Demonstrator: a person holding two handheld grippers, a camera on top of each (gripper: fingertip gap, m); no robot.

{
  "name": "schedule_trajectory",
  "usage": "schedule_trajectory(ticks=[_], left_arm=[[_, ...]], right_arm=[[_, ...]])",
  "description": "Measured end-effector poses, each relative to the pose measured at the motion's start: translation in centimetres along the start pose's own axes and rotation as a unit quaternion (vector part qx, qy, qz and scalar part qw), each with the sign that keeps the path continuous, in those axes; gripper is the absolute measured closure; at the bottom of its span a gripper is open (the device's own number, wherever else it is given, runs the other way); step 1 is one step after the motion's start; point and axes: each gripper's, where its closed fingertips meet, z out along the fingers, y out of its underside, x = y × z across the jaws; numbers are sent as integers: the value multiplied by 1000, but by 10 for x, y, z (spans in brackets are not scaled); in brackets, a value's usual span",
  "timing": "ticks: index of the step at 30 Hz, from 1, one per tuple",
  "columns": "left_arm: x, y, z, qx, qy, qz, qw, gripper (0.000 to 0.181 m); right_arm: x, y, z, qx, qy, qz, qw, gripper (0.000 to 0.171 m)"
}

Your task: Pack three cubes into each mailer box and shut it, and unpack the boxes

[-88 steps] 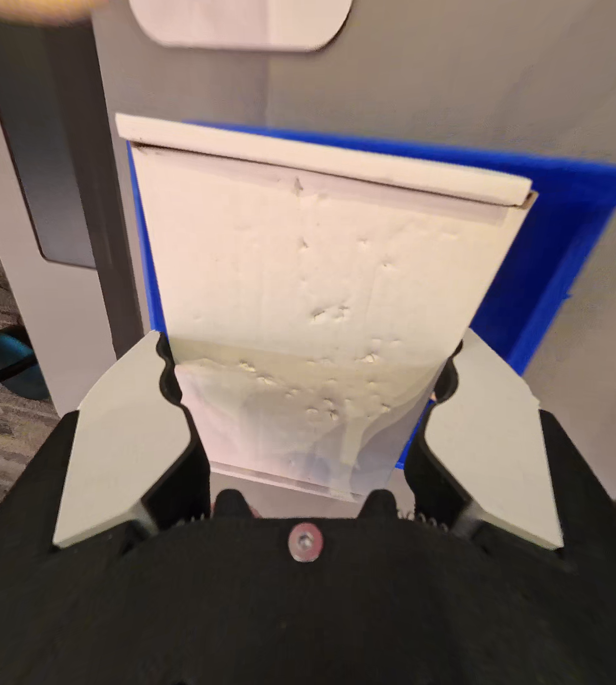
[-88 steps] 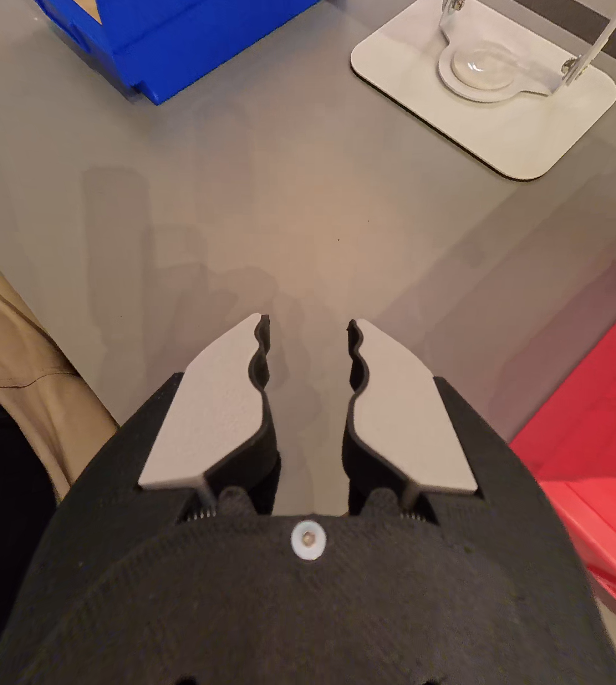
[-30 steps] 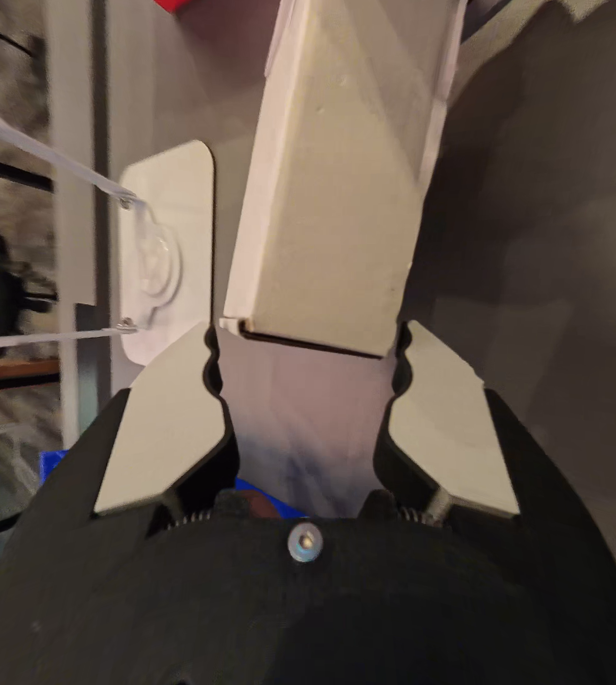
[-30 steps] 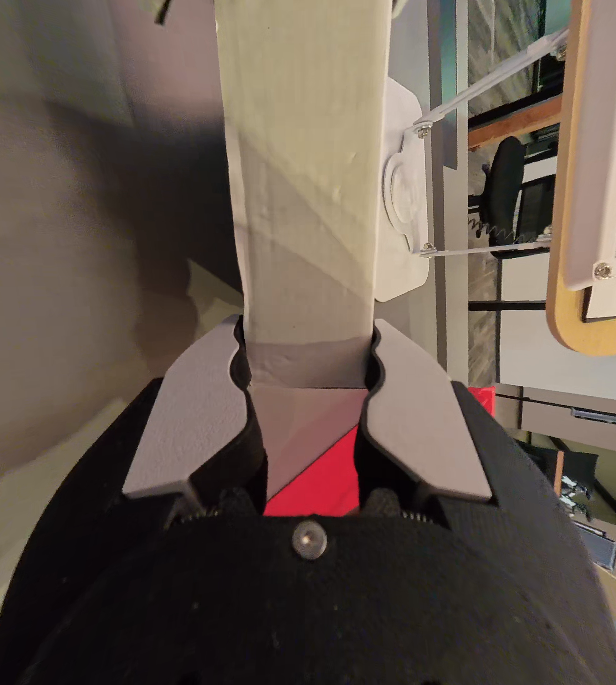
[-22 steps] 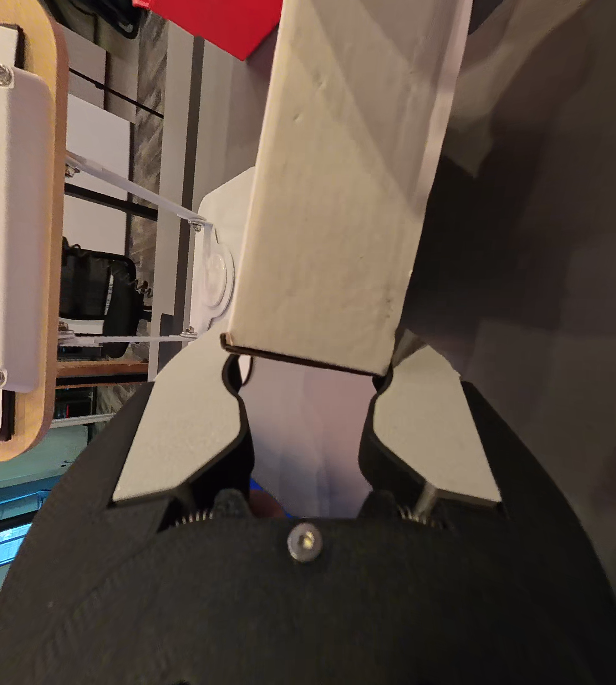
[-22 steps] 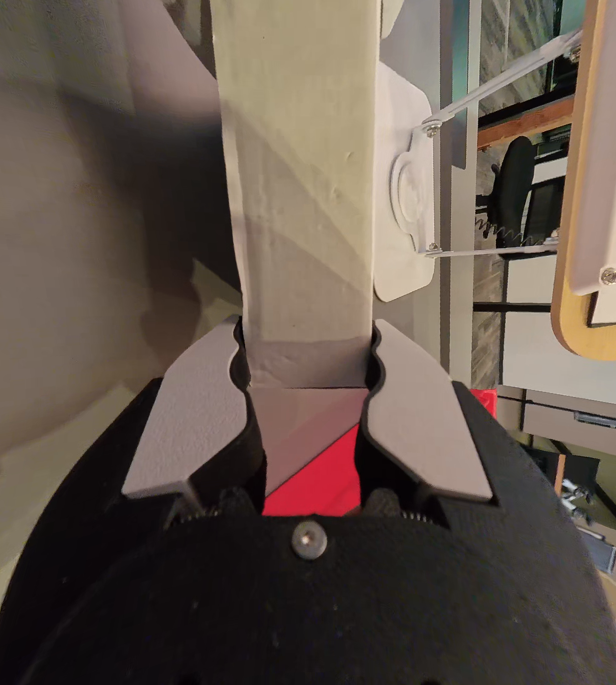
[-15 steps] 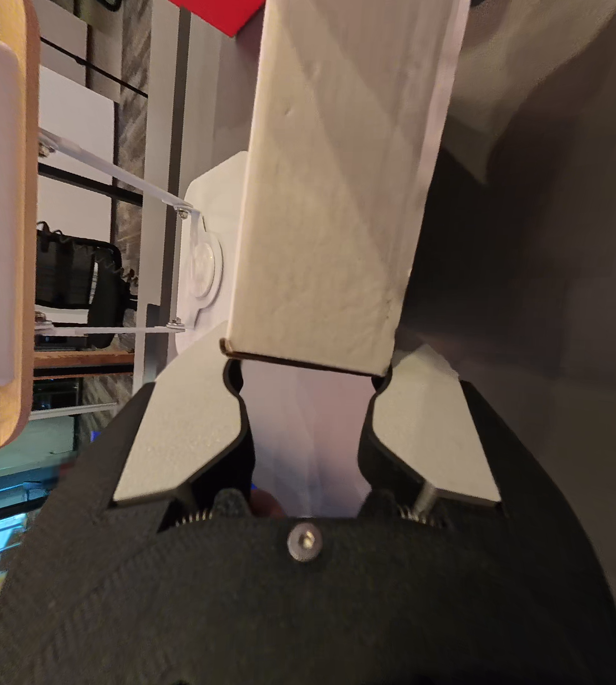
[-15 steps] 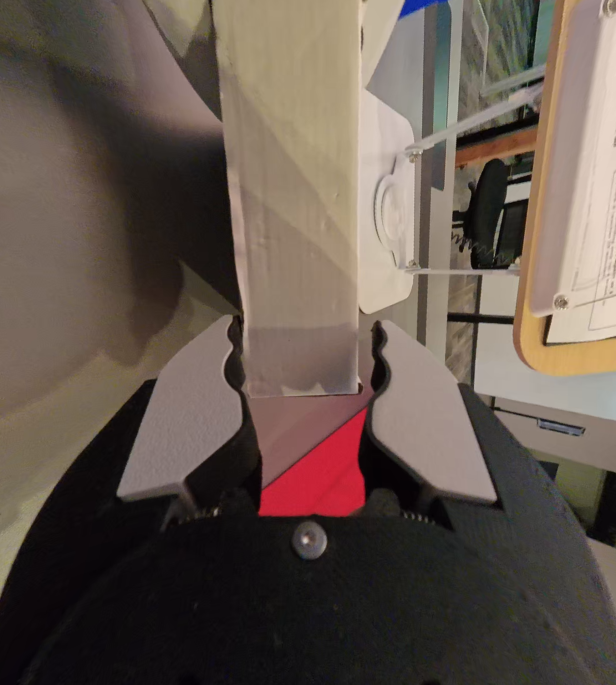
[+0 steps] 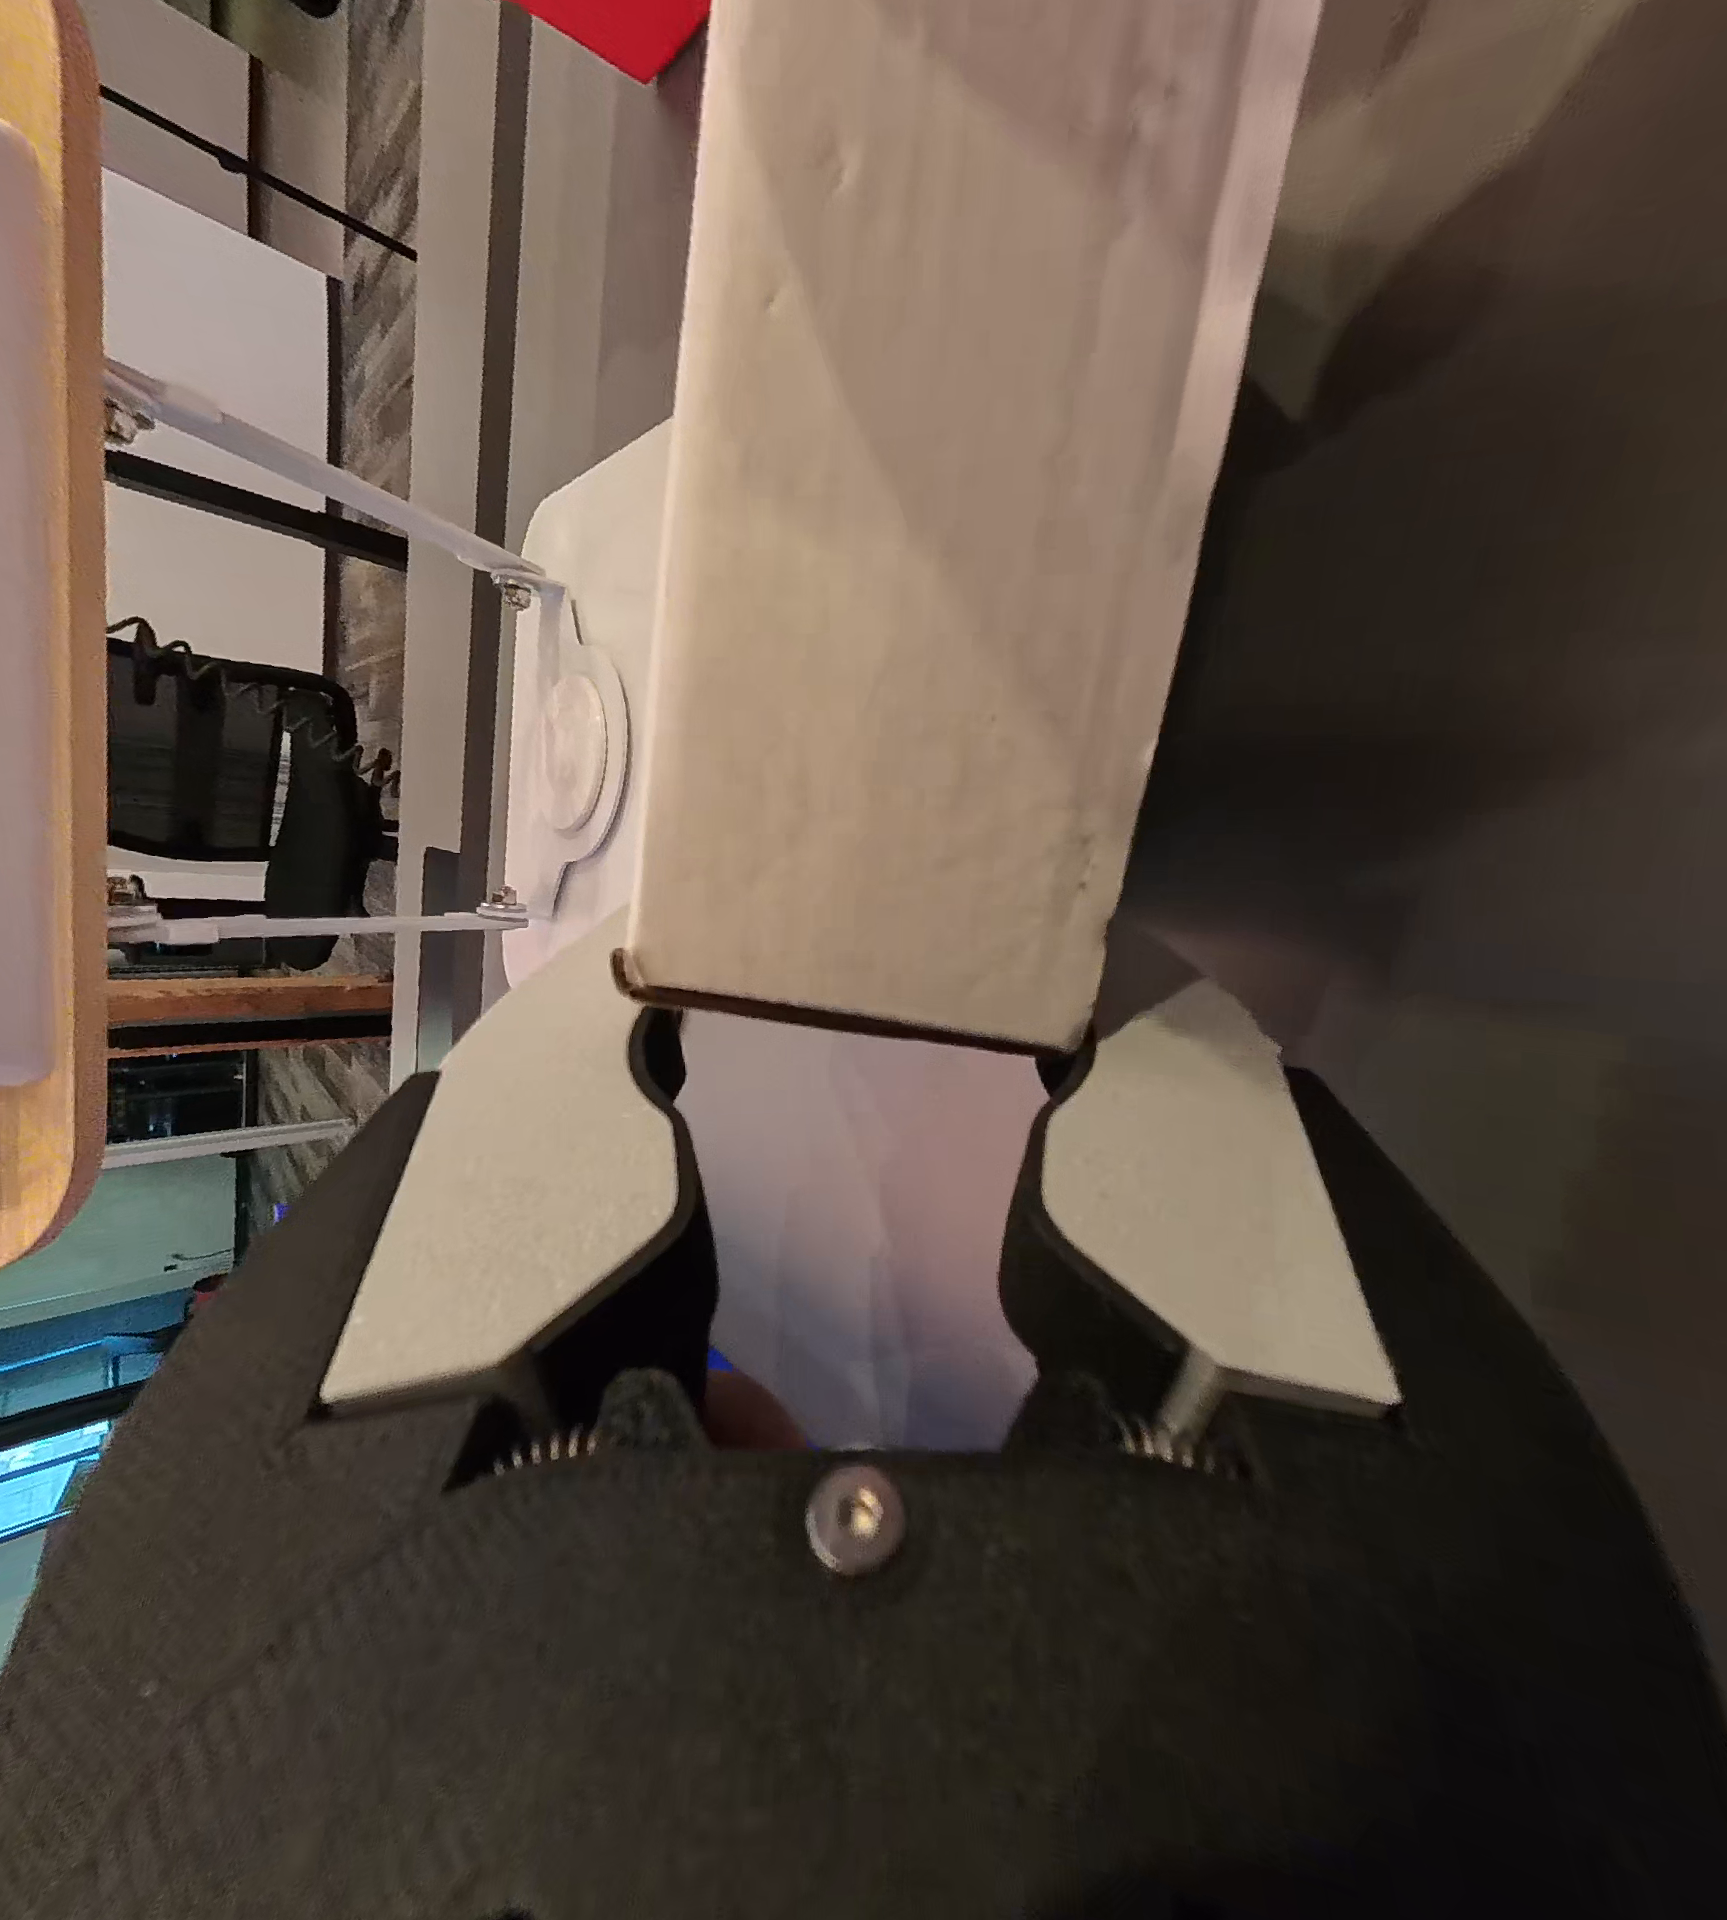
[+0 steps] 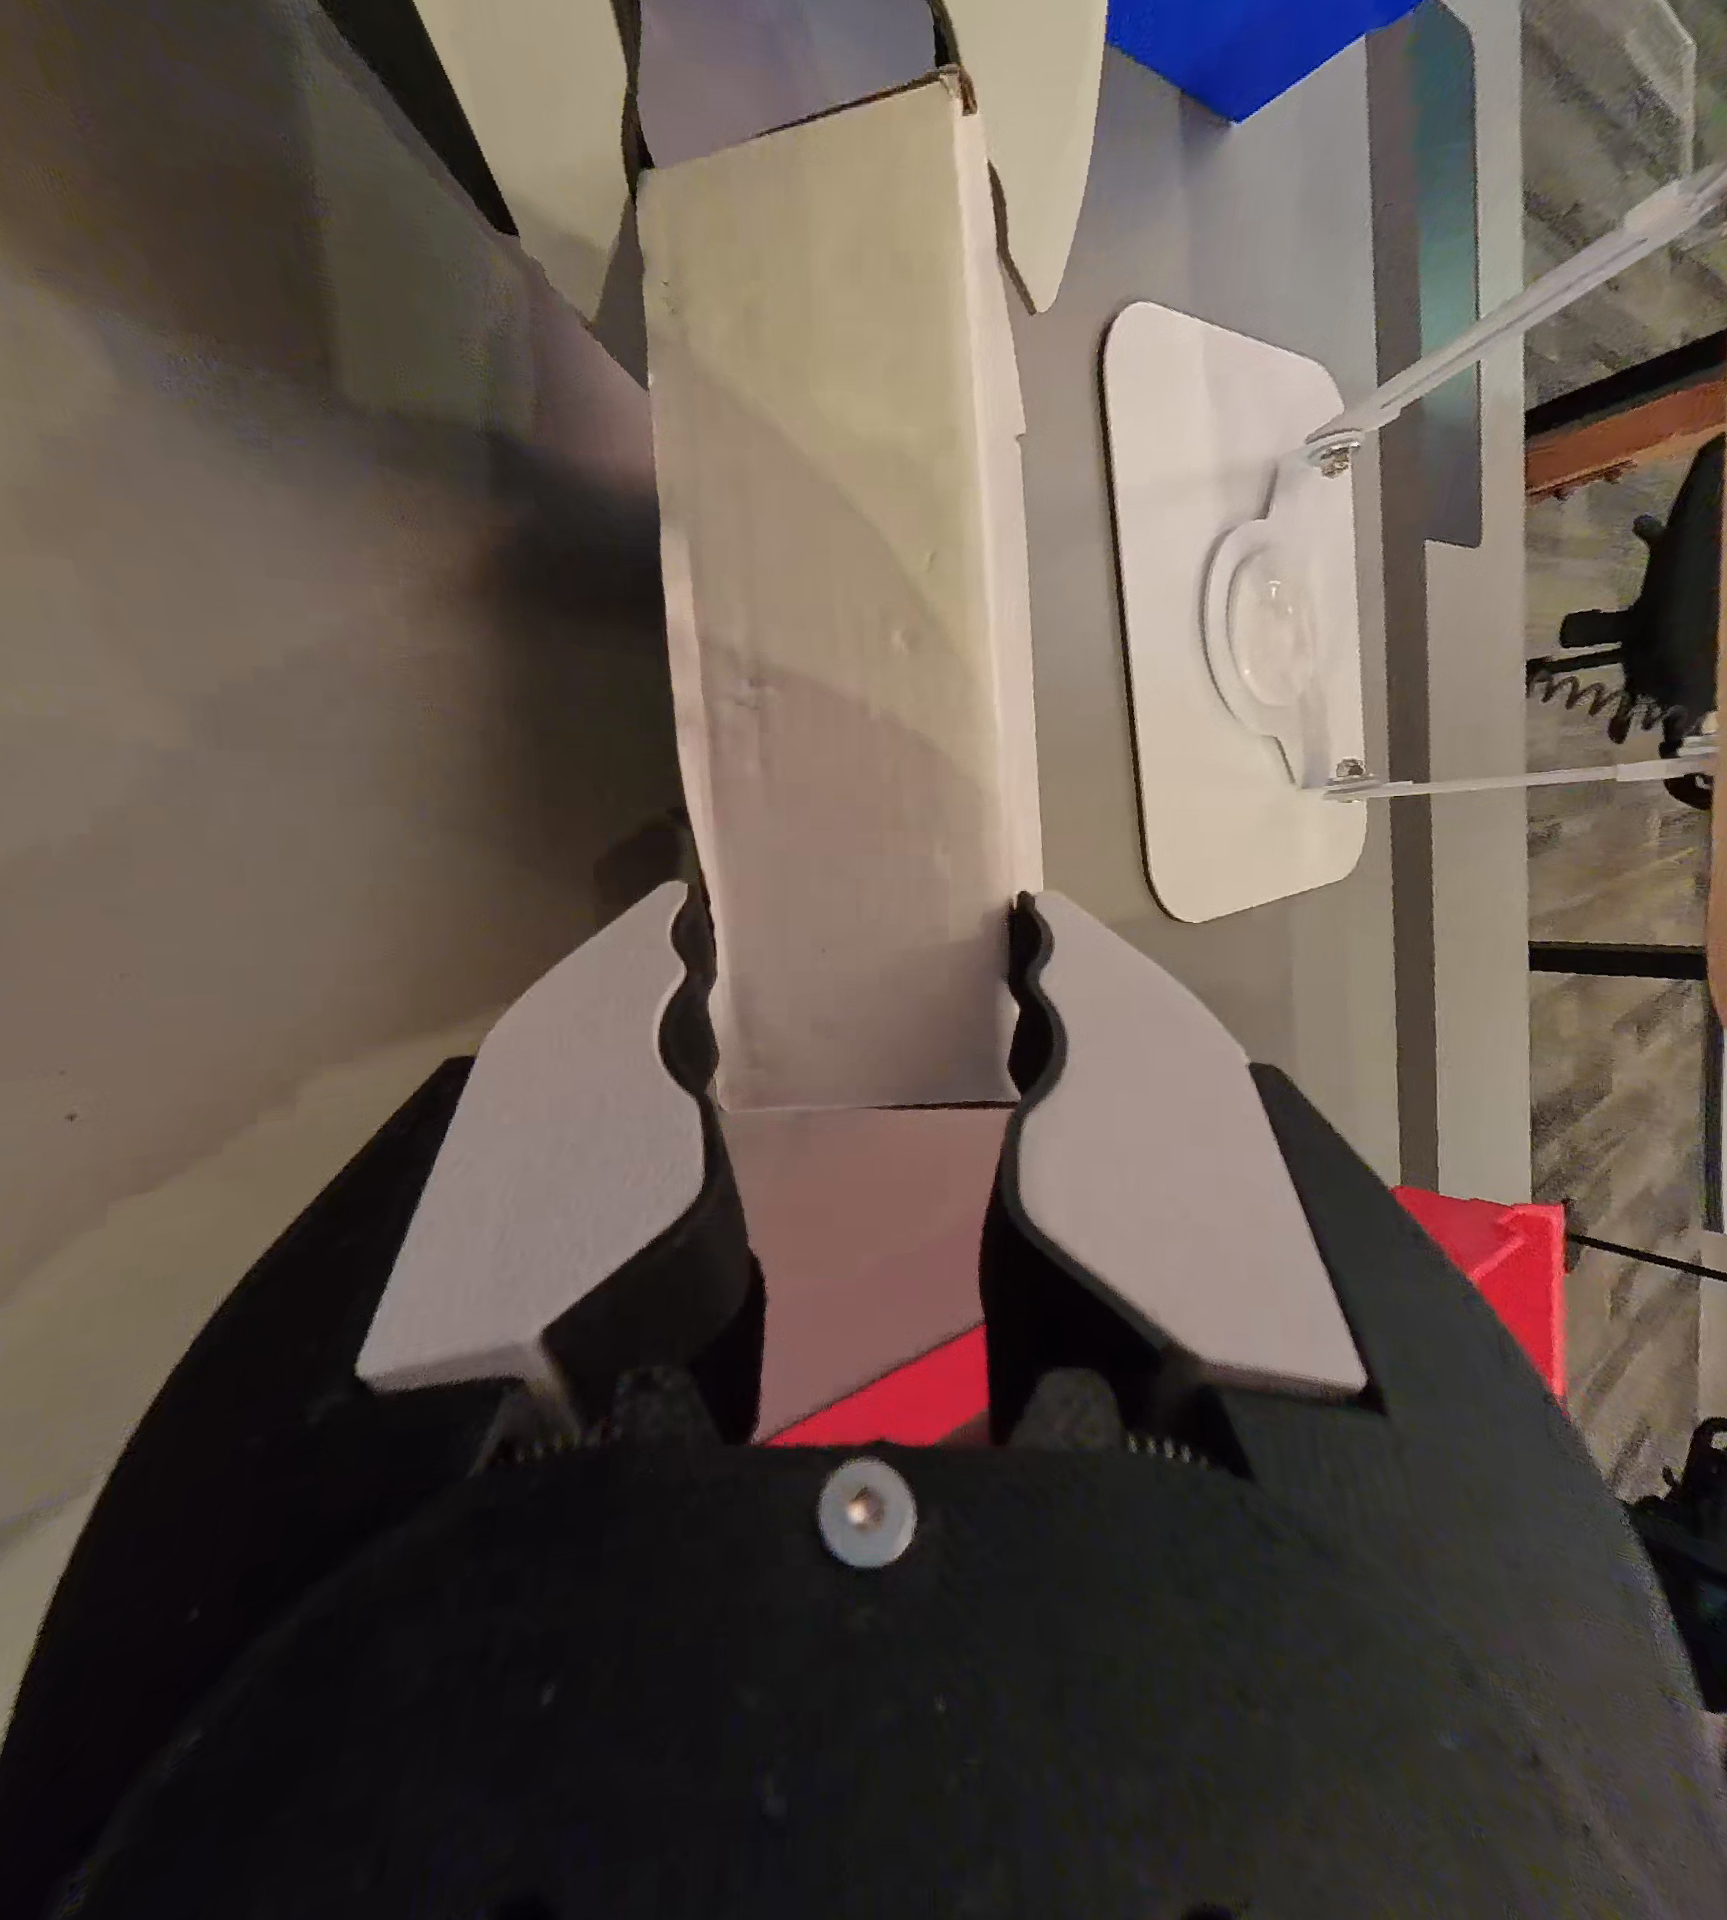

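A white mailer box (image 9: 921,520) runs up from my left gripper (image 9: 864,1029). The left jaws pinch its near end at their very tips. In the right wrist view the mailer box (image 10: 838,623) is a narrow white wall, with open flaps (image 10: 1046,156) at its far end. My right gripper (image 10: 854,997) is shut on that wall. A red cube (image 10: 880,1403) lies under the right gripper and shows at the top of the left wrist view (image 9: 620,31). A blue cube (image 10: 1243,42) lies beyond the flaps. The box's inside is hidden.
Both views are rolled sideways. The grey table (image 10: 215,623) lies beside the box. A white stand plate (image 10: 1243,623) with a clear suction cup sits at the table edge and also shows in the left wrist view (image 9: 578,727). A wooden board (image 9: 38,727) stands beyond.
The left jaws have narrowed onto the box end. The right jaws loosened briefly, then closed on the box wall. More of the box's far end and flaps now shows in the right view.
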Motion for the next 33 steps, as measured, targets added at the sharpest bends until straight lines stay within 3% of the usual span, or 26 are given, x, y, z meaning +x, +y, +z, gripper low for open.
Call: schedule_trajectory(ticks=[17, 20, 21, 22, 23, 28, 30, 31, 33], left_arm=[[-2, -2, 1, 8, 7, -10, 1000, 116], [1, -2, 1, 8, -1, 2, 1000, 116], [0, -3, 1, 6, 6, -13, 1000, 116], [-1, -2, 1, 2, 11, -15, 1000, 116], [-1, -2, 1, -1, 14, -10, 1000, 116], [0, -4, 0, -9, 41, -30, 999, 116], [1, -5, -1, -11, 45, -29, 998, 116], [1, -5, -1, -12, 45, -28, 998, 116], [0, -3, -1, -15, 49, -35, 998, 116]], right_arm=[[7, -5, -8, 44, -176, 135, 974, 117], [16, -15, -19, 84, -195, 162, 964, 145], [16, -12, -18, 70, -172, 133, 974, 154], [15, -1, -16, 26, -143, 98, 985, 128], [12, 3, -16, -1, -124, 67, 990, 118], [2, -16, -11, -8, 27, -64, 998, 93], [5, -23, -3, -6, 94, -103, 990, 98], [8, -25, -2, -10, 123, -121, 985, 108], [6, -29, 1, -3, 134, -133, 982, 117]])
